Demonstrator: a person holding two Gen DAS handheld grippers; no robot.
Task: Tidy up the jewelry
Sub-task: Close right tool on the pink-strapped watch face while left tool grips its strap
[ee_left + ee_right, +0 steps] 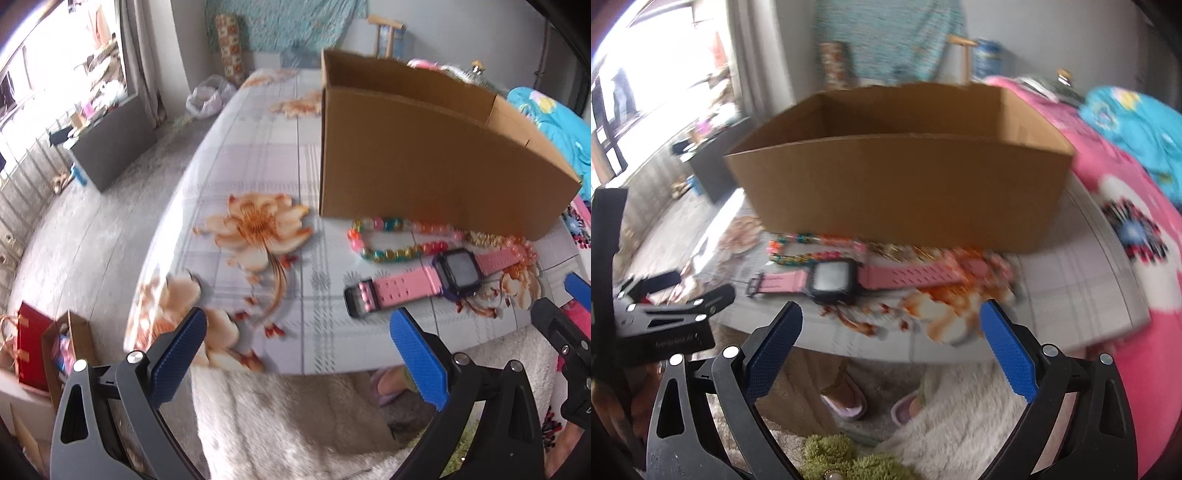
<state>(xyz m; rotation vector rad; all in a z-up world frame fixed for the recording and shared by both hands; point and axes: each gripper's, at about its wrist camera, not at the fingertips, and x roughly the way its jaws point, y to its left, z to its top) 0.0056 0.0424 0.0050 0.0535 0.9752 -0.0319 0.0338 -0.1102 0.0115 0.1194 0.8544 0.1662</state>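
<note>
Fingers apart and empty, the right gripper (890, 332) and left gripper (295, 336) hang just off the table's near edge (332, 354), seemingly poised to begin collecting. Directly beyond the right fingertips lies a pink-strapped watch (834, 282), strap stretched flat across the flowered tablecloth (258, 177); from the left gripper it sits ahead and toward the right finger. Past the watch, a colourful bead necklace (391, 238) loops against the front wall of an open cardboard box (905, 184), apparently the destination, farthest from both.
</note>
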